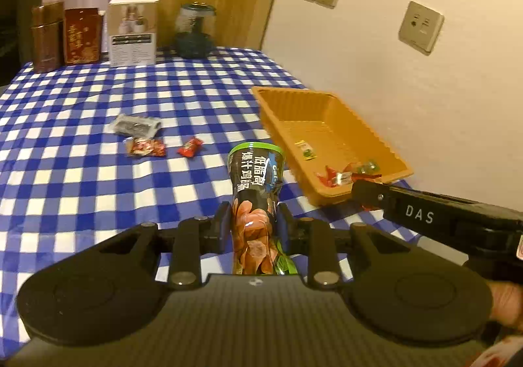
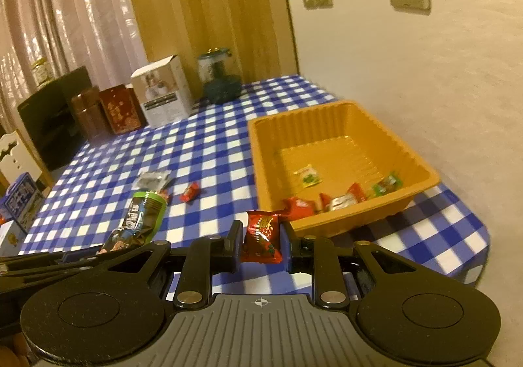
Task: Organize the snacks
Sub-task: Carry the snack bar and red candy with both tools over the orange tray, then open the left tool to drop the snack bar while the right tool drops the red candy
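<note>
My left gripper (image 1: 252,221) is shut on a long dark chicken snack pack (image 1: 256,183) with a green rim, held above the checked cloth. My right gripper (image 2: 261,241) is shut on a small red candy packet (image 2: 261,237), just in front of the orange tray (image 2: 421,167). The tray (image 1: 327,105) sits at the table's right side by the wall and holds several small wrapped sweets (image 2: 340,201). Loose on the cloth lie a red sweet (image 1: 190,147), a red-and-white packet (image 1: 145,147) and a clear dark packet (image 1: 135,125). The right gripper's body (image 1: 421,213) shows at the tray's near corner.
Brown and red tins (image 1: 62,35), a white box (image 1: 132,31) and a glass jar (image 1: 194,31) stand along the table's far edge. The wall with sockets (image 1: 421,26) runs close along the right. A blue box (image 2: 23,200) sits at the left. The table's corner (image 2: 474,255) drops off near right.
</note>
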Demonstrator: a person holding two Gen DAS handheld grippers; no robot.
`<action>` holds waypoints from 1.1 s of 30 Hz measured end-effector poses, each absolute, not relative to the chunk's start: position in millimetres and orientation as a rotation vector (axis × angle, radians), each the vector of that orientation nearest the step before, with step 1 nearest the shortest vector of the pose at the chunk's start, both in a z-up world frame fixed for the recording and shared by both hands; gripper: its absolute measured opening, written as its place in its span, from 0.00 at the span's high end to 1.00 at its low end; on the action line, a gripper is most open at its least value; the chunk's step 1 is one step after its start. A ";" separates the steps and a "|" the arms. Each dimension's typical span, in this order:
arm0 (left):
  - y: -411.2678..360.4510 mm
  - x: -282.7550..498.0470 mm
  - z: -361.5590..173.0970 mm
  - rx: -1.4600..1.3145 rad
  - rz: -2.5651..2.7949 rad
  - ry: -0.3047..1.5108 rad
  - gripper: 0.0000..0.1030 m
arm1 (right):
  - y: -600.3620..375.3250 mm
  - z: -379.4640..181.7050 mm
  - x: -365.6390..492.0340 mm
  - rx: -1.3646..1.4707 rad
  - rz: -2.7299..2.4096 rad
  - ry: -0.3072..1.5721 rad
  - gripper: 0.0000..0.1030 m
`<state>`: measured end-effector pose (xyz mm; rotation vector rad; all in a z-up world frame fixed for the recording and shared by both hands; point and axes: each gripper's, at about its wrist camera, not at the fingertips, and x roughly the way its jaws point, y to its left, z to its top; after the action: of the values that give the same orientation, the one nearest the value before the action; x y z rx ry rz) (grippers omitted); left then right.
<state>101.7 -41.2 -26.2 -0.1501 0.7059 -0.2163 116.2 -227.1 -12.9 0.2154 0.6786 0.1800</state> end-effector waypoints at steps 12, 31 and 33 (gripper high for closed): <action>-82.2 137.0 -18.3 -0.140 -0.299 0.683 0.75 | -274.7 -9.4 136.7 0.218 0.096 0.664 0.77; -131.0 208.5 -28.4 -0.122 -0.358 0.707 0.75 | -312.3 -19.7 194.9 0.210 0.073 0.656 0.76; -135.3 216.9 -31.0 -0.117 -0.359 0.710 0.75 | -315.4 -22.1 203.3 0.211 0.073 0.658 0.76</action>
<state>216.9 -135.3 -31.0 -0.1169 0.7098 -0.3593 203.3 -315.4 -22.1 0.2106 0.6581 0.0727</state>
